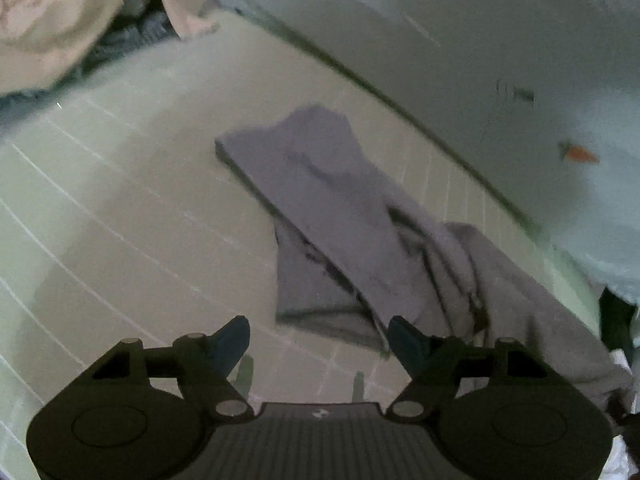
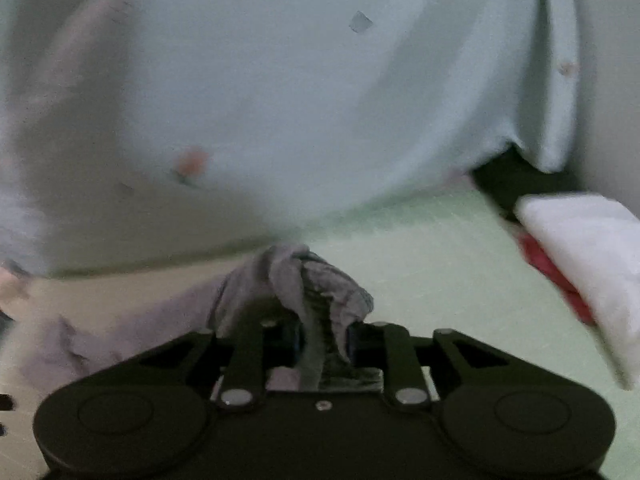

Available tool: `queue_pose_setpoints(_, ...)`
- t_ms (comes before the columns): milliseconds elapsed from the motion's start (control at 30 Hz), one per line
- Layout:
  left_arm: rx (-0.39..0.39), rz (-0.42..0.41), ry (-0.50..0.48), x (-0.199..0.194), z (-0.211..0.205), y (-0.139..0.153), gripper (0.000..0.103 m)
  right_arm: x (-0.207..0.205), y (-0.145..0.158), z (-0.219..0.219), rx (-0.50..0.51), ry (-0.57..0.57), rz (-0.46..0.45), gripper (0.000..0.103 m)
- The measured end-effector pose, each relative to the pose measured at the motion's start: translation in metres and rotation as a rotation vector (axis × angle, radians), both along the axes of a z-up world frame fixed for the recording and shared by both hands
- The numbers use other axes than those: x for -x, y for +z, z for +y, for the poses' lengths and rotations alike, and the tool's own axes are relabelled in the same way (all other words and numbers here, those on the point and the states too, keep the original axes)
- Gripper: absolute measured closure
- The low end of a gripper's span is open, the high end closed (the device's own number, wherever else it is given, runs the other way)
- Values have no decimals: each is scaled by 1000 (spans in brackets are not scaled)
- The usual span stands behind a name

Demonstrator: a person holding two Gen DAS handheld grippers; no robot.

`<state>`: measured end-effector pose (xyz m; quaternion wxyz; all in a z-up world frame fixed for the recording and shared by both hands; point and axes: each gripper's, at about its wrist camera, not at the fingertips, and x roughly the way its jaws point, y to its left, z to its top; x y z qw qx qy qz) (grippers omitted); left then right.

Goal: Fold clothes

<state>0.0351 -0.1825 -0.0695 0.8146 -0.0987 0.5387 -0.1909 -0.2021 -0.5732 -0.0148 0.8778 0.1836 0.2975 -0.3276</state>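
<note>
Right tool (image 2: 322, 344) pinches bunched grey garment (image 2: 304, 280), seemingly tight; left tool (image 1: 319, 334) gapes wide, empty.

place: probably home | striped bedsheet (image 1: 120, 200) | clothes pile (image 1: 60, 28)

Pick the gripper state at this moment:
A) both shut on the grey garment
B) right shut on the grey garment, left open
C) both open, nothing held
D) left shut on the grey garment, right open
B. In the right wrist view the right gripper has its fingers closed on a bunched end of the grey garment, while the left gripper hangs over the bed with its fingers spread and nothing between them.
</note>
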Motion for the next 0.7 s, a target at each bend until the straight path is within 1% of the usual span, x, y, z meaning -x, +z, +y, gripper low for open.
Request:
queue_pose_setpoints(33,-3,9,-4,1,-5,-4,27,3,-9,-14,-58,-29,32,72)
queue_pose_setpoints(67,-5,13,0,-1,-9,-6,27,8,-17,-25,-106,-57,46,62)
queue_pose_setpoints(167,13,10,10,-13,-19,-10,27,22,-35,-35,-151,-94,75,48)
queue_pose_setpoints(200,16,10,5,-19,-25,-11,27,22,-40,-39,-166,-107,80,44)
queue_pose_setpoints(233,19,11,-1,-24,-30,-11,27,22,-45,-43,-181,-122,85,37)
queue_pose_setpoints(267,22,12,-6,-30,-36,-11,27,19,-49,-49,-211,-129,83,33)
queue_pose_setpoints(333,13,21,-34,-39,-49,-14,27,12,-57,-61,-278,-140,77,31)
queue_pose_setpoints(433,-31,40,-98,-47,-68,-23,28,5,-60,-64,-302,-132,76,31)
queue_pose_setpoints(467,-53,46,-107,-49,-73,-26,36,3,-61,-64,-309,-128,75,32)
queue_pose_setpoints(500,-71,52,-107,-49,-76,-29,48,1,-62,-64,-315,-125,75,33)
queue_pose_setpoints(533,-88,59,-106,-50,-79,-32,55,-1,-63,-64,-321,-121,75,38)
queue_pose_setpoints(567,-108,61,-105,-51,-81,-35,70,-3,-64,-65,-327,-118,74,56)
queue_pose_setpoints(600,-131,47,-104,-52,-82,-34,93,-4,-65,-65,-333,-114,74,68)
queue_pose_setpoints(633,-141,41,-107,-53,-81,-34,96,-6,-66,-65,-339,-111,74,86)
queue_pose_setpoints(667,-133,39,-97,-56,-79,-34,96,-8,-67,-66,-346,-107,73,90)
queue_pose_setpoints(700,-122,33,-80,-58,-76,-32,97,-10,-68,-66,-352,-104,73,90)
